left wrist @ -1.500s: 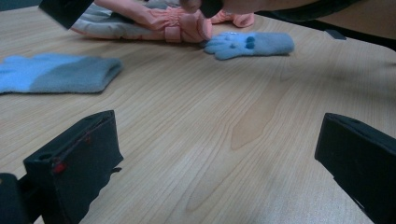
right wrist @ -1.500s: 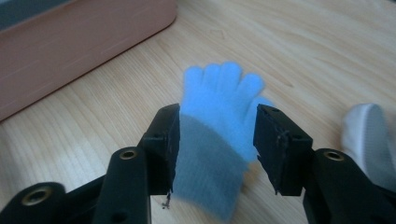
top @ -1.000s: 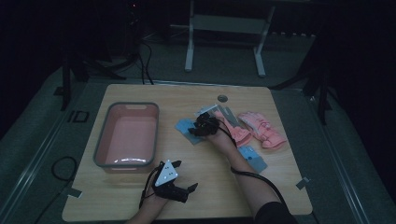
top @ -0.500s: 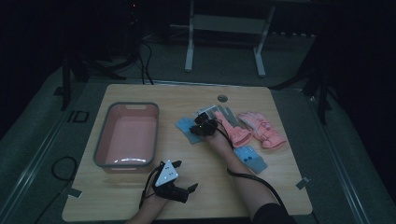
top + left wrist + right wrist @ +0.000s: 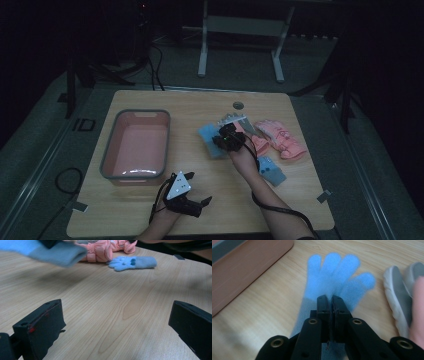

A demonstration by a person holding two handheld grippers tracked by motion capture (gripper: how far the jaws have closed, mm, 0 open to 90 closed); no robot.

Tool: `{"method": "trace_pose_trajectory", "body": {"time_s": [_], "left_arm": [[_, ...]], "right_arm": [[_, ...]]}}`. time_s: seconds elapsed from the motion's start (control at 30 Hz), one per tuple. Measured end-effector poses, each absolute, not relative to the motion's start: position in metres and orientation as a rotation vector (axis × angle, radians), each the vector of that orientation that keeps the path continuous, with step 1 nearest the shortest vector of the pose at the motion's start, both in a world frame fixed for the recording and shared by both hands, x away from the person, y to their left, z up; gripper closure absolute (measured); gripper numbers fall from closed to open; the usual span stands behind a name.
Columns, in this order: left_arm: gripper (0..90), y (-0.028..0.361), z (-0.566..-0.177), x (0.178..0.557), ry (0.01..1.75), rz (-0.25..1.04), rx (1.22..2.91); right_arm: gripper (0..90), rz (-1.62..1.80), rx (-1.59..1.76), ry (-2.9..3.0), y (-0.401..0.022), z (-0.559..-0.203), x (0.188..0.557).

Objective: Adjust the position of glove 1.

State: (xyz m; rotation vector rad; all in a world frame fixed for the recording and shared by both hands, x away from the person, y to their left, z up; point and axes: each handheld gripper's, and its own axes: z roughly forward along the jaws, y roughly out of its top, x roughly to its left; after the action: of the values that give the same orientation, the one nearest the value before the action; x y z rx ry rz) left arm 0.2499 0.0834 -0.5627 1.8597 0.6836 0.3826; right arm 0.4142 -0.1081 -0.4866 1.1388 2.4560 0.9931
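Nearest the person, the left gripper [image 5: 200, 204] rests low on the wooden table [image 5: 150, 220], jaws spread wide with only bare tabletop between them; it grasps nothing.

Mid-table, the right gripper [image 5: 330, 300] has just been closing, and its jaws are pinched tight on the palm of a light blue fleece glove [image 5: 332, 277]. The glove hangs off the jaws with its fingers splayed, and the left gripper view shows its cuff clear of the wood. Seen from above, it sits between the pink bin [image 5: 107, 155] and the heap of other gloves.

Behind the hand lies the matching blue glove [image 5: 271, 170], flat on the table. Beyond it, touching one another, are a pair of pink ski gloves [image 5: 282, 140] and a grey glove [image 5: 235, 120].

Judgement: this is the lift-and-carry, bound for the bin. The pinch is narrow and the fleece floppy, so raise it until the dangling cuff would clear the bin's grey rim, travel steadily without swinging, and let go only once it is over the basin's middle.
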Motion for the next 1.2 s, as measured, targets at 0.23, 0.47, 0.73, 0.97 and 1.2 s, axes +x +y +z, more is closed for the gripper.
{"method": "trace_pose_trajectory", "body": {"time_s": [0.23, 0.47, 0.73, 0.97, 1.2], "left_arm": [[0.2, 0.084, -0.563, 0.25, 0.688, 0.381, 1.859], [0.2, 0.084, -0.563, 0.25, 0.686, 0.383, 1.86], [0.2, 0.083, -0.563, 0.25, 0.683, 0.388, 1.863], [0.2, 0.083, -0.563, 0.249, 0.681, 0.39, 1.866], [0.2, 0.083, -0.563, 0.249, 0.68, 0.389, 1.866]], "right_arm": [[86.3, 0.979, 1.204, 2.409, -0.119, -0.483, 0.385], [86.3, 1.022, 1.309, 2.346, -0.135, -0.485, 0.361], [86.2, 1.064, 1.369, 2.33, -0.141, -0.495, 0.33], [86.1, 1.037, 1.394, 2.322, -0.144, -0.508, 0.316], [85.5, 0.97, 1.412, 2.331, -0.145, -0.534, 0.319]]}}
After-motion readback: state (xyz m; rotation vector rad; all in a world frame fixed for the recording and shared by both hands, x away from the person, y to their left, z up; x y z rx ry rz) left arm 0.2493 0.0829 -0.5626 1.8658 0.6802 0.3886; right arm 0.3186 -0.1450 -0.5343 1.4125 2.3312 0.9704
